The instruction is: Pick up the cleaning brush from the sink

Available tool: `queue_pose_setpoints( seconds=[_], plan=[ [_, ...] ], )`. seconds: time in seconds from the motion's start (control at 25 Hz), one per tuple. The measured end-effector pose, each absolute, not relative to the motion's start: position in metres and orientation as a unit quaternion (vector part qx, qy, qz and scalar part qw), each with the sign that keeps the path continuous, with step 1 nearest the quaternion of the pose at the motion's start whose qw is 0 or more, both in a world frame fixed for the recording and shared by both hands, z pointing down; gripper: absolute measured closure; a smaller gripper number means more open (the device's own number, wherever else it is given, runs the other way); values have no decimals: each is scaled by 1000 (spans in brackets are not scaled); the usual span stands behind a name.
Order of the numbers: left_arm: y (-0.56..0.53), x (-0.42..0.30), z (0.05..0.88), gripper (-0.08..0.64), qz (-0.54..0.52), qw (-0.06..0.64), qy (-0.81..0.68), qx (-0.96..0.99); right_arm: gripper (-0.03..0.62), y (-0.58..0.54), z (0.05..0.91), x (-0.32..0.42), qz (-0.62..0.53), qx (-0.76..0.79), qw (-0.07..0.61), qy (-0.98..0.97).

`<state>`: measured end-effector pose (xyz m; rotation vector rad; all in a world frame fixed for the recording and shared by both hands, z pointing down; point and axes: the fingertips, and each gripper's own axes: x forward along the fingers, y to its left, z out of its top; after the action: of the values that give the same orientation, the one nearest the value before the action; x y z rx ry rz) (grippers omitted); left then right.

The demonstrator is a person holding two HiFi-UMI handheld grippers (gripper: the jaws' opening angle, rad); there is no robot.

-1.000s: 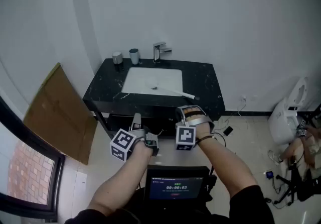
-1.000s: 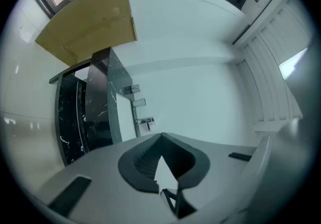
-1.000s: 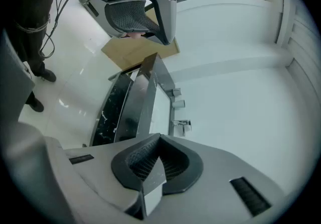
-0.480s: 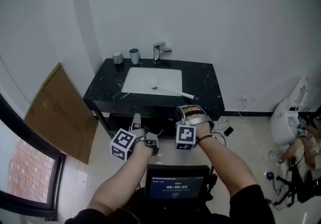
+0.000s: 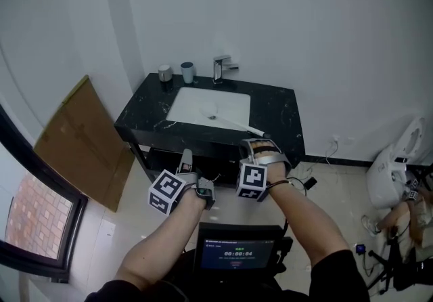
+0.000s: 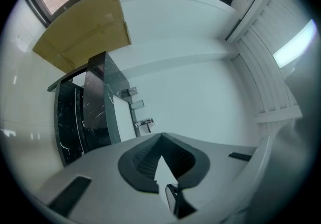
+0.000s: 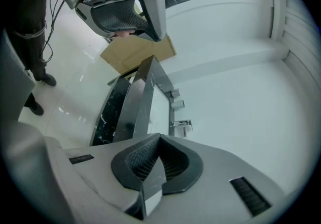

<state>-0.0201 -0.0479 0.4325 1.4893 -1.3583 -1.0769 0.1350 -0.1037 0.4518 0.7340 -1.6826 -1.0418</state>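
Both jaw pairs closed, empty. Cleaning brush (image 5: 233, 124) well ahead of right gripper (image 5: 256, 149), handle slanting toward it; left gripper (image 5: 185, 159) farther.

Both bare forearms reach forward side by side from the bottom of the head view, the left forearm (image 5: 159, 243) angled slightly inward and the right forearm (image 5: 304, 223) alongside it. Each hand grips a handle at about the same height. The grey plastic left gripper (image 5: 185, 156) (image 6: 160, 135) points ahead, roughly level, its black-and-white marker cube (image 5: 166, 193) turned outward. The grey plastic right gripper (image 5: 257, 145) (image 7: 159, 136) tips a little downward, with its own marker cube (image 5: 252, 182) beneath the wrist. On both, the jaws are pressed together with nothing between them.
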Motion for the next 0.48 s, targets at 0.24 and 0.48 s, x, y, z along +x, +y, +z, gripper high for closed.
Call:
queue_pose_setpoints(
  seconds=[0.24,0.48],
  plan=[
    [-71,-35,414,543,-392,362,-589,606,589,-134,438,130,-353,317,451,-756],
    [-129,-61,393,543,-329,337,-606,641,589,-203,427,106,-269,342,412,-800]
  ],
)
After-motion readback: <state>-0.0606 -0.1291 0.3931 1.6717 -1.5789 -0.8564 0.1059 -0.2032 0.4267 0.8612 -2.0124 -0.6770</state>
